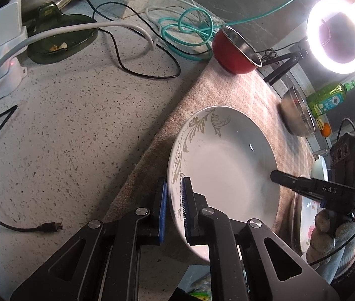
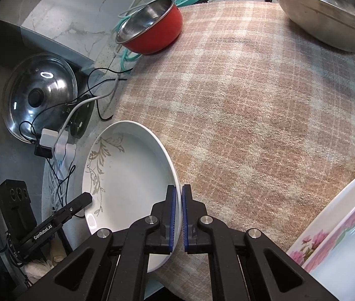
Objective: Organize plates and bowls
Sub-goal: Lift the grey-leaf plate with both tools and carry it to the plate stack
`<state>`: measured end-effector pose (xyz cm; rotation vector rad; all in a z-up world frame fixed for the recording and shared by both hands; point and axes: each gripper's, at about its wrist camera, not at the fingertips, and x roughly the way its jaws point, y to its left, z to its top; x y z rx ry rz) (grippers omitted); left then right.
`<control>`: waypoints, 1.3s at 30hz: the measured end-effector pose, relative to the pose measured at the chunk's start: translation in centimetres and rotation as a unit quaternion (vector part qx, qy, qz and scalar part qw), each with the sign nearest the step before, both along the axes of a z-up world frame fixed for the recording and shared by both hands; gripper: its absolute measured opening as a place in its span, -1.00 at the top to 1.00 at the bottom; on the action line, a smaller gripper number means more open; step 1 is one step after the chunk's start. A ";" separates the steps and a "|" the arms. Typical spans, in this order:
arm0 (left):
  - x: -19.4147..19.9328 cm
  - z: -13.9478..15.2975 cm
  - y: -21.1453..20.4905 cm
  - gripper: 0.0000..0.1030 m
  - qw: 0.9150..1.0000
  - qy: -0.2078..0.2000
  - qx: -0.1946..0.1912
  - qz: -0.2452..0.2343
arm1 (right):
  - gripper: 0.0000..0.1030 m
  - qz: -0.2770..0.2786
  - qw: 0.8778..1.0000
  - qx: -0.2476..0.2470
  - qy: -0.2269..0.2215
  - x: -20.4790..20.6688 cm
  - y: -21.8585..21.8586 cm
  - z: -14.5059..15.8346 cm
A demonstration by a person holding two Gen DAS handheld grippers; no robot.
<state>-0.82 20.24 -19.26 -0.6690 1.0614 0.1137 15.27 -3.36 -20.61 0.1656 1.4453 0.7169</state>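
The right gripper (image 1: 275, 175) reads "DAS" on its body; the left gripper (image 2: 87, 197) reads "GenRobot.AI" along its finger arm.

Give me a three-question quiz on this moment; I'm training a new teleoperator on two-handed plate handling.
1. True or false: both grippers clamp the rim of the white plate.
2. Which bowl sits nearest the ring light? A. red bowl B. steel bowl C. floral dish
3. Fill in: the plate lies partly on the checked ____.

Key
1. True: left gripper and right gripper each pinch opposite rims.
2. A, judging by the left wrist view.
3. cloth
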 end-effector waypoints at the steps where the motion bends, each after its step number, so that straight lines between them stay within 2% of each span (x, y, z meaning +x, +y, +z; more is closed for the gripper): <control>1: 0.0 0.1 0.0 0.82 1.000 0.000 0.000 0.001 | 0.91 -0.002 1.000 0.001 0.003 0.0 0.0 0.0; 8: 0.4 0.8 -0.2 0.82 1.000 -0.009 0.008 -0.001 | 0.91 -0.015 1.000 0.008 0.001 -0.1 -0.5 0.4; 18: 2.1 3.2 -1.2 0.82 0.999 -0.033 0.016 -0.019 | 0.91 -0.040 0.999 0.029 -0.013 0.5 -2.7 2.9; 30: 4.8 5.6 -5.2 0.82 0.995 -0.056 0.022 -0.074 | 0.91 -0.091 0.994 0.042 -0.029 0.6 -8.2 5.6; 39: 6.6 7.1 -9.3 0.82 0.989 -0.073 0.023 -0.124 | 0.91 -0.140 0.988 0.049 -0.037 0.1 -13.5 7.2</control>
